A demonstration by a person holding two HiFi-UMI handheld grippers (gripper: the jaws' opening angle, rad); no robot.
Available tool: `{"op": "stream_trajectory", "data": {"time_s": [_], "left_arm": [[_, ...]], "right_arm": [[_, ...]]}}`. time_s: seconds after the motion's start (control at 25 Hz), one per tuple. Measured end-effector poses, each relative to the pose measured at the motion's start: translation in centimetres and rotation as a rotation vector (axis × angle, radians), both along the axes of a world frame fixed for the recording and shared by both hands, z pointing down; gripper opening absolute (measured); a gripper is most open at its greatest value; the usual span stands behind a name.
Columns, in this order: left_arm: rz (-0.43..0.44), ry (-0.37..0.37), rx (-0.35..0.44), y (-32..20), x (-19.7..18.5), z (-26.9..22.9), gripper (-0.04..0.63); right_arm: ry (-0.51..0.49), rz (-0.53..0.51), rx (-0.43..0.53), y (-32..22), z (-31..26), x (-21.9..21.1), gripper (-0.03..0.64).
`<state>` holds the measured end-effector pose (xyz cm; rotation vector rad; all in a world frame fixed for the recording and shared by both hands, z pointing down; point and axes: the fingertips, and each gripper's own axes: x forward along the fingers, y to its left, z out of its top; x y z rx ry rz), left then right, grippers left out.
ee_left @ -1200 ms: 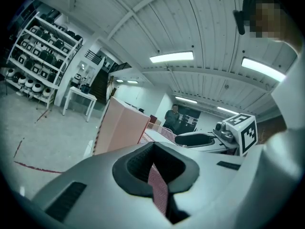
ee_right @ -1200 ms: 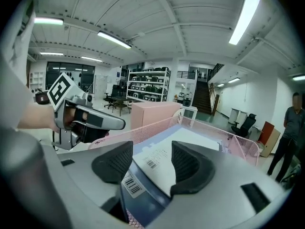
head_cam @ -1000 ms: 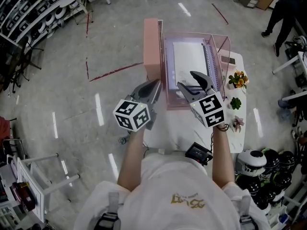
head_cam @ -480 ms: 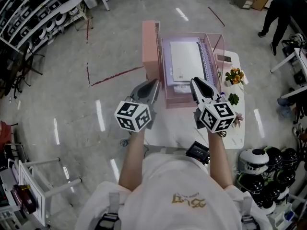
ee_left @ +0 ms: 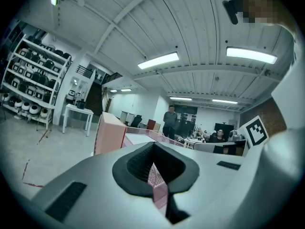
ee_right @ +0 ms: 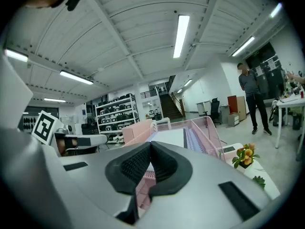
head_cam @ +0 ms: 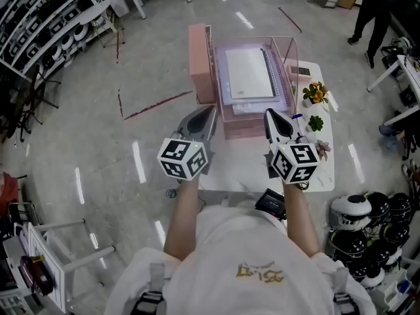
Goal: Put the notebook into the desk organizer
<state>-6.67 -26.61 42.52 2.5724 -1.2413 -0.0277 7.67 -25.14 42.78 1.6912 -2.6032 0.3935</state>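
both clenched, empty: left gripper point(head_cam: 209, 114), right gripper point(head_cam: 272, 117); notebook point(head_cam: 248, 73) lies inside desk organizer point(head_cam: 244, 130).

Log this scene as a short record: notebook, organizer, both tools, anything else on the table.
notebook: lies flat in the top tray
desk organizer: pink, on white table
left tool: shut, empty, short of the organizer
right tool: shut, empty, short of the organizer
other: small flowers on the table's right side

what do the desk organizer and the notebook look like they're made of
Desk organizer: pink, probably metal or plastic mesh; its walls show a fine grid and are see-through. Notebook: matte white paper or card cover, with a spiral binding, likely wire, along one edge.
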Motion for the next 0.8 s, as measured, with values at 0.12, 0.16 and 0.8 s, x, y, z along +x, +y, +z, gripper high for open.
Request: {"op": "stream_trajectory", "data": {"time_s": [0.12,0.16,0.8], "left_arm": [[0.003,-0.002,0.001,1.0,0.2,0.1,0.017],[0.004,-0.003,0.001,1.3,0.3,0.2,0.017],[0.002,-0.01,0.005,2.4,0.9,0.0,0.017]], "right_arm": [[0.028,0.018,-0.01,1.1,0.4,0.4,0.011],[0.026,0.022,-0.012,1.5,0.4,0.5,0.011],[0.021,0.035,-0.024,2.9,0.6,1.3,0.009]]}}
